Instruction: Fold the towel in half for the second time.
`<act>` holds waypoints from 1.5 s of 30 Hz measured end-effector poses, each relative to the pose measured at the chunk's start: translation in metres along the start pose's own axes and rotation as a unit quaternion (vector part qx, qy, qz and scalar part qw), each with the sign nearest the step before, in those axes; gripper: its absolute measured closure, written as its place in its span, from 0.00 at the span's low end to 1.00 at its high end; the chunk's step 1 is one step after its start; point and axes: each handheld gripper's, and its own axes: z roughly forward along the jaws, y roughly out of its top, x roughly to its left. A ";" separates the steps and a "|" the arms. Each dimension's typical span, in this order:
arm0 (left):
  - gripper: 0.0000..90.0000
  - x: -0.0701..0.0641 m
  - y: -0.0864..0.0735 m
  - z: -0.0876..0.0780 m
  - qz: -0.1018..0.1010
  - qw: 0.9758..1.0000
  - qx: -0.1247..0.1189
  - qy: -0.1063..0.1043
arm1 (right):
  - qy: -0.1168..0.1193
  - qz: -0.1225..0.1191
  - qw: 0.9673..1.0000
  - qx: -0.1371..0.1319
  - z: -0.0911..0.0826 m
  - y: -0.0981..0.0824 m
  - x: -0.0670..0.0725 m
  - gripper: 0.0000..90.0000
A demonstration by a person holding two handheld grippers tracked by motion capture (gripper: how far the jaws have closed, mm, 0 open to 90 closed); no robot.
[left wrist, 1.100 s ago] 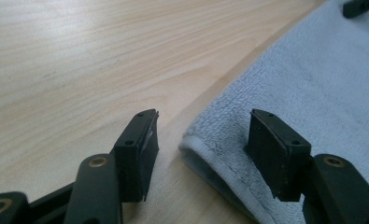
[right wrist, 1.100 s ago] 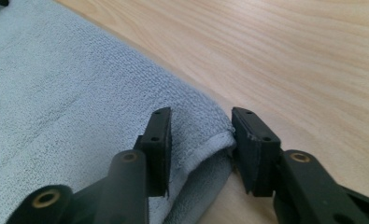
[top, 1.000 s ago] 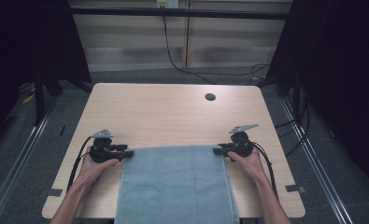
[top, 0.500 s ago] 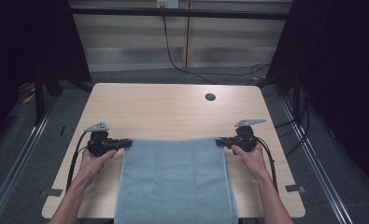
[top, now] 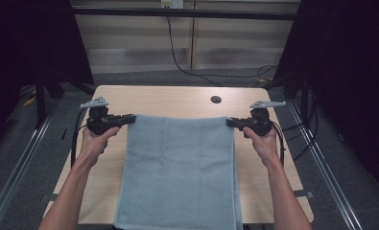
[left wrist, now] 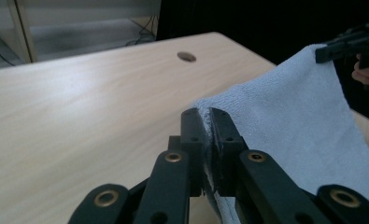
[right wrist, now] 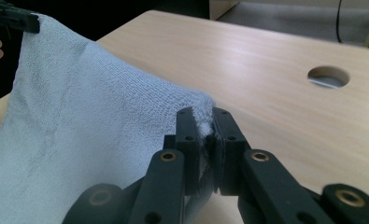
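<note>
A pale blue towel (top: 180,172) is stretched between my two grippers above the wooden table (top: 177,98), its lower part draping over the near edge. My left gripper (top: 131,118) is shut on the towel's far left corner. My right gripper (top: 230,123) is shut on the far right corner. In the left gripper view the jaws (left wrist: 205,122) pinch the towel's (left wrist: 285,112) edge, and the other gripper (left wrist: 348,44) holds the far corner. In the right gripper view the jaws (right wrist: 204,122) clamp a fold of the towel (right wrist: 79,126).
A round cable hole (top: 216,99) sits in the table's far right part, also in the right gripper view as a hole (right wrist: 328,76). Black cables (top: 76,139) trail from the grippers. Metal rails (top: 19,158) run along the floor on both sides.
Both grippers have moved away from me across the table, dragging the towel's far edge further onto it. The towel's top edge is now pulled taut.
</note>
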 end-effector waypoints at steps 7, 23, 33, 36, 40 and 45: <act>0.96 -0.002 0.024 -0.005 0.008 1.000 -0.029 0.005 | -0.013 -0.017 1.000 -0.019 -0.014 0.030 -0.001 0.92; 0.96 -0.015 -0.011 -0.022 0.011 0.999 -0.041 -0.012 | 0.021 -0.023 0.999 -0.029 -0.032 0.002 0.020 0.93; 0.96 -0.033 -0.035 -0.043 0.008 0.999 -0.023 -0.025 | 0.032 -0.035 0.999 -0.025 -0.046 -0.017 0.045 0.93; 0.96 -0.039 -0.041 -0.049 0.011 0.999 -0.016 -0.027 | 0.038 -0.031 0.999 -0.022 -0.050 -0.027 0.050 0.93; 0.96 -0.045 -0.047 -0.055 0.006 1.000 -0.014 -0.024 | 0.042 -0.032 0.998 -0.016 -0.052 -0.035 0.056 0.93; 0.96 -0.052 -0.060 -0.058 0.000 1.000 -0.008 -0.024 | 0.045 -0.030 0.998 -0.016 -0.056 -0.045 0.062 0.93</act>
